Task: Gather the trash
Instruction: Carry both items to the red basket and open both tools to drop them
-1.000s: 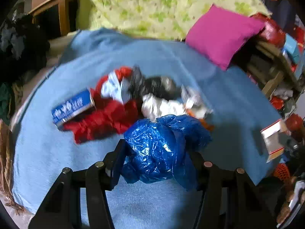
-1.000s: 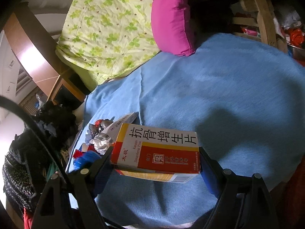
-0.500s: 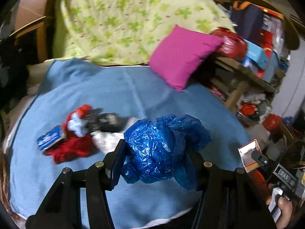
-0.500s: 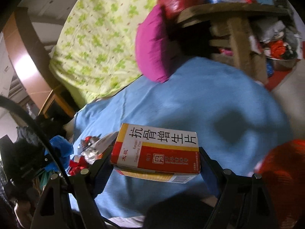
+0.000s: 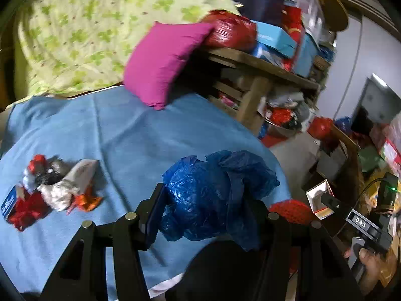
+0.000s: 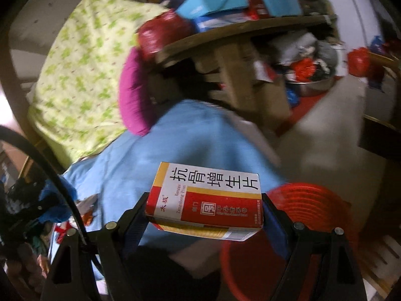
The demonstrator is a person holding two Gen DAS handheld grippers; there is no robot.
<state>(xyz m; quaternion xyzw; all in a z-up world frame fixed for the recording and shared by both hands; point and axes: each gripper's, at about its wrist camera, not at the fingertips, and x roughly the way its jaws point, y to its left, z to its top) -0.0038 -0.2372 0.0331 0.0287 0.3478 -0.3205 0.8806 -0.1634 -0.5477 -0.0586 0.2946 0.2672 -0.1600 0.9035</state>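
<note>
Blue plastic bag clamped in left gripper jaws; red-white box clamped in right gripper jaws.

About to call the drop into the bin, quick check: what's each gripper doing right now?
Left gripper: closed on the crumpled blue plastic bag.
Right gripper: closed on the red and white medicine box.
</note>
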